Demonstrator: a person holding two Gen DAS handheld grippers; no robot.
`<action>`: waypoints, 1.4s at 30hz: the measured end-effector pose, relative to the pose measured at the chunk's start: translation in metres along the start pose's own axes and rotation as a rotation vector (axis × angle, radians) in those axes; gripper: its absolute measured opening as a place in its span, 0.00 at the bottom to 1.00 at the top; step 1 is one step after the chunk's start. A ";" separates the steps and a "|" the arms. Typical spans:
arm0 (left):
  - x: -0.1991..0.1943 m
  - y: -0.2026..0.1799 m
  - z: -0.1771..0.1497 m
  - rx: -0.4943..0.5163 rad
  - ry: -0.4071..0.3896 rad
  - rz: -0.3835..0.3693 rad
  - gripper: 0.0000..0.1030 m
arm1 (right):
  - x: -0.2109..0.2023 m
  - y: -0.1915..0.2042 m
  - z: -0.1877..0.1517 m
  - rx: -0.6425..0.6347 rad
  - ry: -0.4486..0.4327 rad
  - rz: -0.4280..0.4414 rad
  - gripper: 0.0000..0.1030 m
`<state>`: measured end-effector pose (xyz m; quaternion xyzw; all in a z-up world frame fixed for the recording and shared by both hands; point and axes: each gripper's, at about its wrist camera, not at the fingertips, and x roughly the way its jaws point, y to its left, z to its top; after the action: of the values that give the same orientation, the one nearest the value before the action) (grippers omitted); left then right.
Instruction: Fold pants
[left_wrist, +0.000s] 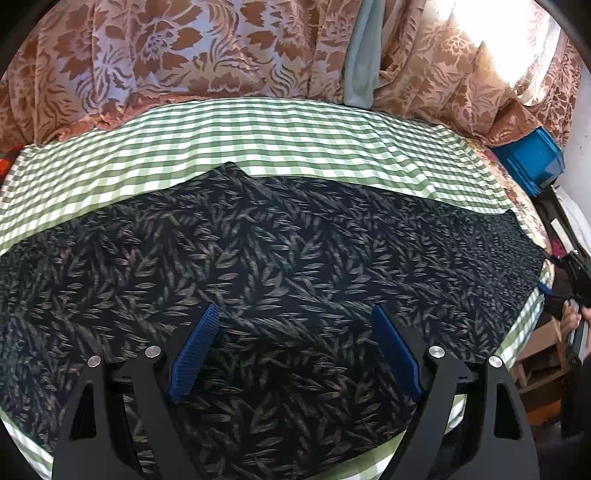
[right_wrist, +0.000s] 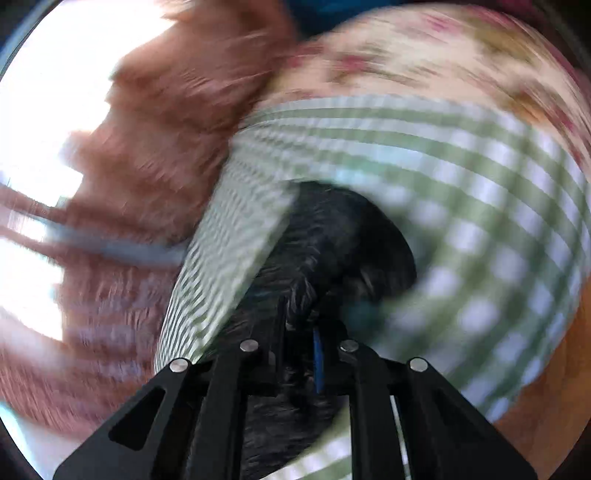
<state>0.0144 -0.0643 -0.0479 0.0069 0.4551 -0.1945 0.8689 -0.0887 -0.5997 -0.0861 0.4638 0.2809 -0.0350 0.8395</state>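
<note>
Bed surface covered by a green-and-white checked sheet (left_wrist: 295, 136), spanning the middle of the left wrist frame. A floral-printed layer (left_wrist: 517, 192) shows beneath its right edge. Directly on the sheet lie dark leaf-patterned pants (left_wrist: 277, 251), spread flat across the centre and lower frame, reaching the right edge.

Left gripper (left_wrist: 295, 350): two black angular linkage arms, each with triangular cut-outs and two round silver pivot pins; fingers (left_wrist: 194, 356) faced with ribbed royal-blue pads. Right gripper (right_wrist: 301, 354): identical black linkage, four silver pins, one thin blue pad edge visible. Person's hand (left_wrist: 573, 320) appears at the frame's right margin, partly hidden.
</note>
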 end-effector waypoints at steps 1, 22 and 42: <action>0.000 0.004 0.001 -0.013 0.004 -0.003 0.81 | 0.002 0.020 -0.004 -0.061 0.015 0.018 0.10; 0.005 0.070 0.017 -0.549 0.130 -0.748 0.81 | 0.103 0.264 -0.282 -0.958 0.521 0.251 0.10; 0.038 0.049 0.026 -0.445 0.292 -0.532 0.13 | 0.044 0.201 -0.211 -0.756 0.464 0.327 0.48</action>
<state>0.0714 -0.0364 -0.0710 -0.2728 0.5911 -0.3065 0.6944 -0.0804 -0.3081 -0.0430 0.1594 0.3773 0.3068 0.8591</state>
